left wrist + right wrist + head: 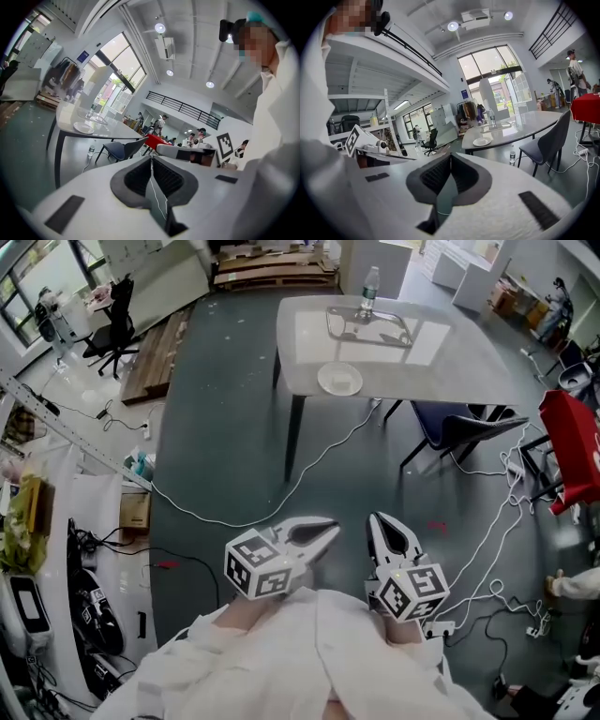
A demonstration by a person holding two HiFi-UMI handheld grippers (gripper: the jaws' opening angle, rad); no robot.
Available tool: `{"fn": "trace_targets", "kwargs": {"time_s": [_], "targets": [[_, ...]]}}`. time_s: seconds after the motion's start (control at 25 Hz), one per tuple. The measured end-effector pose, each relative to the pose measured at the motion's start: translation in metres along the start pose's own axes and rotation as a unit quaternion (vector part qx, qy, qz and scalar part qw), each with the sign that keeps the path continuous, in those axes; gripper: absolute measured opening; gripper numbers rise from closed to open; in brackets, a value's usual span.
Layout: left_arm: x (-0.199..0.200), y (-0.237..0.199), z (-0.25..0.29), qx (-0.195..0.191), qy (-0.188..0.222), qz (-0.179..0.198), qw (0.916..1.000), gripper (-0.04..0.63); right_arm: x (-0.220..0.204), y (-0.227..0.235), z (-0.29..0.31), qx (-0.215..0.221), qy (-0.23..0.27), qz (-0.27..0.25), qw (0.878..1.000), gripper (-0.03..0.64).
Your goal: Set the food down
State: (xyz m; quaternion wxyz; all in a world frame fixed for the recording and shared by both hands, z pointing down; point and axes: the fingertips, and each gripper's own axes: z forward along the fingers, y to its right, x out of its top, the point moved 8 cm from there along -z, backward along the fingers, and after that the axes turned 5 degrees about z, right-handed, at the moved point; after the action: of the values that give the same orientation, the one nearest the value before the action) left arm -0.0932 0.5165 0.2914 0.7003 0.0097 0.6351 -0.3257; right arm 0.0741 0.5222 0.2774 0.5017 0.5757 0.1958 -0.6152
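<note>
A grey table point(469, 352) stands ahead across the dark floor. On its near edge sits a white plate point(338, 380), also seen in the left gripper view point(83, 127) and the right gripper view point(482, 141). A water bottle point(369, 292) and a clear tray point(370, 324) stand further back on it. My left gripper point(325, 532) and right gripper point(378, 520) are held side by side close to my body, well short of the table. Both are shut with nothing between the jaws point(151, 159) point(450, 157). I see no food in either gripper.
A dark chair point(459, 427) is tucked at the table's right side, with a bottle on the floor point(513, 154) beside it. White cables point(234, 512) trail over the floor. A red-covered object point(572, 451) stands at right, shelving point(37, 521) at left, and pallets point(272, 273) far back.
</note>
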Motion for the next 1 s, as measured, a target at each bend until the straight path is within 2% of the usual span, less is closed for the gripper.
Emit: {"fn": "trace_targets", "kwargs": {"time_s": [0.24,0.4,0.56,0.8,1.0], "targets": [[0.031,-0.066,0.012,-0.011,-0.012,0.015,0.9998,0.028,0.022,0.009,0.07,-0.005,0.01,0.001,1.0,0.003],[0.048,-0.098,0.018,-0.011,-0.02,0.023,0.9995,0.026,0.031,0.014,0.099,-0.003,0.014,0.021,1.0,0.003],[0.058,-0.113,0.032,-0.022,-0.017,0.021,0.9994,0.028,0.036,0.023,0.112,-0.008,0.008,0.026,1.0,0.003],[0.051,-0.128,0.045,-0.031,-0.042,0.004,0.9986,0.027,0.034,0.034,0.127,-0.012,-0.01,0.036,0.999,0.003],[0.055,-0.145,0.057,-0.02,-0.038,-0.008,0.9991,0.028,0.038,0.05,0.148,-0.003,-0.022,0.046,0.999,0.003]]}}
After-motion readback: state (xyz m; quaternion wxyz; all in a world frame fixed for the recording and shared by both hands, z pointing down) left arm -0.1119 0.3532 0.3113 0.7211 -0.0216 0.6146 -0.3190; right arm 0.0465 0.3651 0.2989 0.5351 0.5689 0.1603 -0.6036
